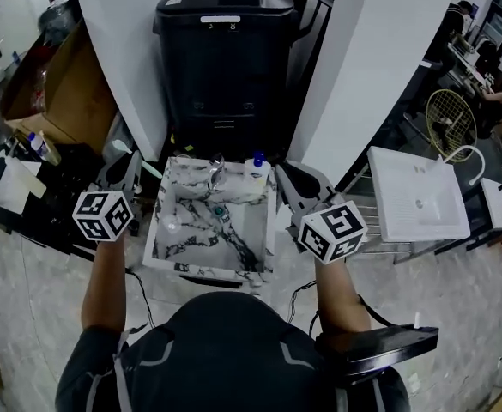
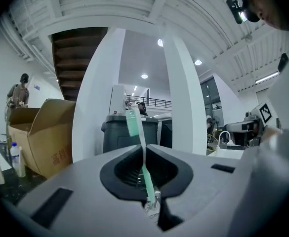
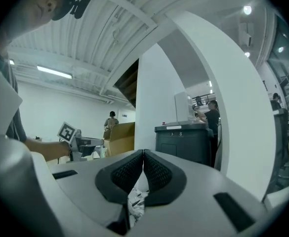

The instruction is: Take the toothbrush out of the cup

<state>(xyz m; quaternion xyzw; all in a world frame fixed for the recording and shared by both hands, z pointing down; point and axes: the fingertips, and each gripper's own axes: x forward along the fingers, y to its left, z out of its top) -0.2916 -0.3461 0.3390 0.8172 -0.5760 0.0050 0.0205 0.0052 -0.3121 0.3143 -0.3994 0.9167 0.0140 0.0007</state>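
Note:
A mint-green toothbrush [image 2: 133, 123] stands upright between the pads of my left gripper [image 2: 145, 147], bristle head on top, and the jaws are shut on its handle. From the head view this left gripper [image 1: 133, 161] hangs left of the marble-patterned sink [image 1: 160, 245], with the toothbrush [image 1: 150, 168] poking out toward the sink's back corner. What looks like a clear cup [image 1: 184, 162] stands on the sink's back rim, apart from the brush. My right gripper [image 1: 283, 170] hovers by the sink's right edge. Its jaws [image 3: 143, 153] are shut with nothing between them.
A black bin [image 1: 225, 50] stands behind the sink between white pillars. A faucet [image 1: 216, 172] and a blue-capped bottle [image 1: 257, 166] sit on the sink's back rim. An open cardboard box [image 1: 53, 93] is at the left, a white basin [image 1: 418, 197] at the right.

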